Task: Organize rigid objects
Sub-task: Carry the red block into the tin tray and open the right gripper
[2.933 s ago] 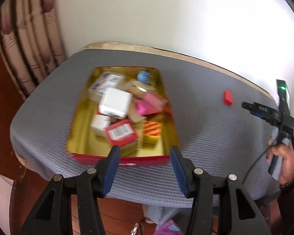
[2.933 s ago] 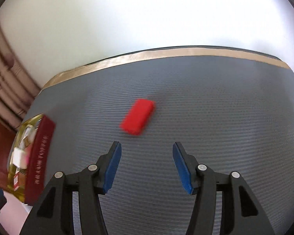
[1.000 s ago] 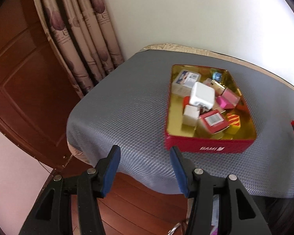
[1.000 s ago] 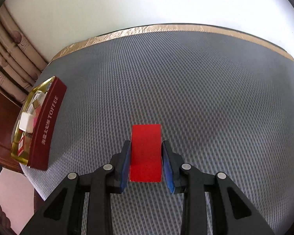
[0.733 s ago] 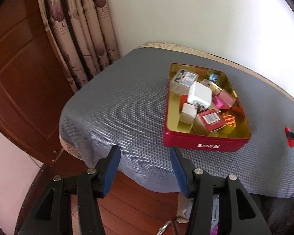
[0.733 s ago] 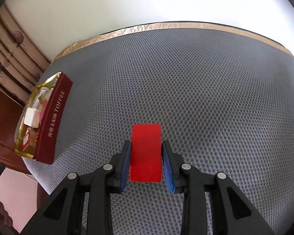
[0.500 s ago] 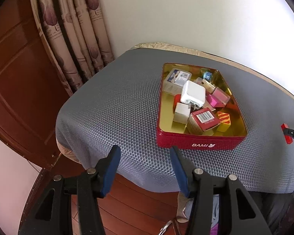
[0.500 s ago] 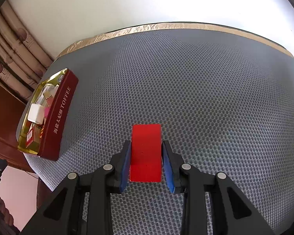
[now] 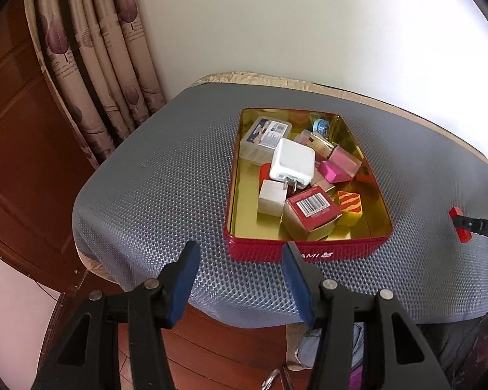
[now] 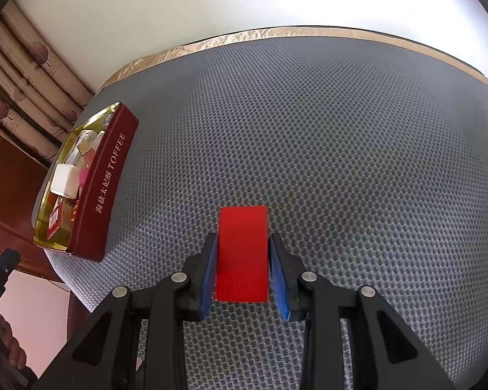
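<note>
A: So, the left wrist view first. How do the fingers stand?

B: The left gripper (image 9: 240, 279) has its two blue fingers (image 9: 183, 281) spread fairly wide with nothing between them, hanging over the near edge of the counter (image 9: 166, 175), which is covered in a grey honeycomb mat.

A: And the things?

B: One red tin (image 9: 276, 250) with a gold inside sits at about 12 o'clock from the fingers. In it I count one white charger (image 9: 292, 162), one small white cube (image 9: 271, 196), one box with a barcode (image 9: 310, 214), one yellow block with red stripes (image 9: 349, 208), one pink block (image 9: 333, 170), one clear plastic case (image 9: 265, 136) and one blue roll (image 9: 322, 125); more lies under these, too crowded to count. At 3 o'clock, one red block (image 9: 458, 224) shows at the tip of the other tool.

A: Now the right wrist view?

B: The right gripper (image 10: 242, 269) is narrow, its two fingers (image 10: 208, 269) pressed on the long sides of that single red block (image 10: 242, 253), above the mat. The tin (image 10: 104, 191) lies well apart at 10 o'clock, near the counter's left edge. One hand (image 10: 6, 354) shows at 8 o'clock.
</note>
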Demonstrator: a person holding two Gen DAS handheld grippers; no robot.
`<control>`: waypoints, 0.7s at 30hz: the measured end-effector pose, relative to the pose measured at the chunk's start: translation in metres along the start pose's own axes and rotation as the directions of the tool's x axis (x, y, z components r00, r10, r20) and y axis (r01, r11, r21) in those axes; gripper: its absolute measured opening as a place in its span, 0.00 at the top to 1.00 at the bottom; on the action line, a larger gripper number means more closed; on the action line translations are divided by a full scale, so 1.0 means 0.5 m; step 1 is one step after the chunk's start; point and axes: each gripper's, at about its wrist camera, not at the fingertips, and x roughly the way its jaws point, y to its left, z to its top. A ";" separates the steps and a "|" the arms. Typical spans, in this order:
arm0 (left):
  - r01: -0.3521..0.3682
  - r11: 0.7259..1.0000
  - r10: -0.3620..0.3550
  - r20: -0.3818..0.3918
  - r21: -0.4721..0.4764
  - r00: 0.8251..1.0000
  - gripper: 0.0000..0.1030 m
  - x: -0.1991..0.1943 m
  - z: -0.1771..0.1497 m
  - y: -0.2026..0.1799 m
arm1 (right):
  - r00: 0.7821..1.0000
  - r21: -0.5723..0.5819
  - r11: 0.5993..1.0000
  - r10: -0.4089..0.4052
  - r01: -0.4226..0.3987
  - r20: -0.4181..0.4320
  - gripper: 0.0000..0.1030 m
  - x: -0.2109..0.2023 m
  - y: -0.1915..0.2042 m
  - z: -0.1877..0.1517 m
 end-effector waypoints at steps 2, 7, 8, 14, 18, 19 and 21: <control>0.004 1.000 -0.004 -0.007 -0.003 1.000 0.48 0.009 0.003 -0.003 | 1.000 -0.006 1.000 0.006 -0.006 0.003 0.72 -0.003 0.007 0.002; 0.002 1.000 -0.002 -0.020 0.001 1.000 0.48 0.024 0.005 -0.005 | 1.000 -0.018 0.999 0.029 -0.029 0.008 0.72 -0.011 0.026 0.009; 0.004 1.000 -0.004 -0.023 0.002 1.000 0.48 0.027 0.006 -0.006 | 0.999 -0.021 0.999 0.034 -0.034 0.009 0.72 -0.012 0.032 0.010; 0.000 1.000 0.000 -0.021 0.003 1.000 0.48 0.033 0.012 -0.005 | 0.998 -0.051 0.997 0.065 -0.064 0.014 0.72 -0.024 0.072 0.020; 0.001 1.000 -0.001 -0.023 0.004 1.000 0.48 0.037 0.015 -0.007 | 0.995 -0.070 0.992 0.101 -0.100 0.014 0.72 -0.036 0.105 0.028; 0.003 1.000 -0.003 -0.025 0.004 1.000 0.48 0.038 0.016 -0.007 | 0.994 -0.076 0.991 0.112 -0.111 0.016 0.72 -0.041 0.116 0.031; 0.006 1.000 -0.006 -0.024 0.005 1.000 0.48 0.039 0.018 -0.007 | 0.991 -0.088 0.987 0.133 -0.131 0.018 0.72 -0.047 0.136 0.035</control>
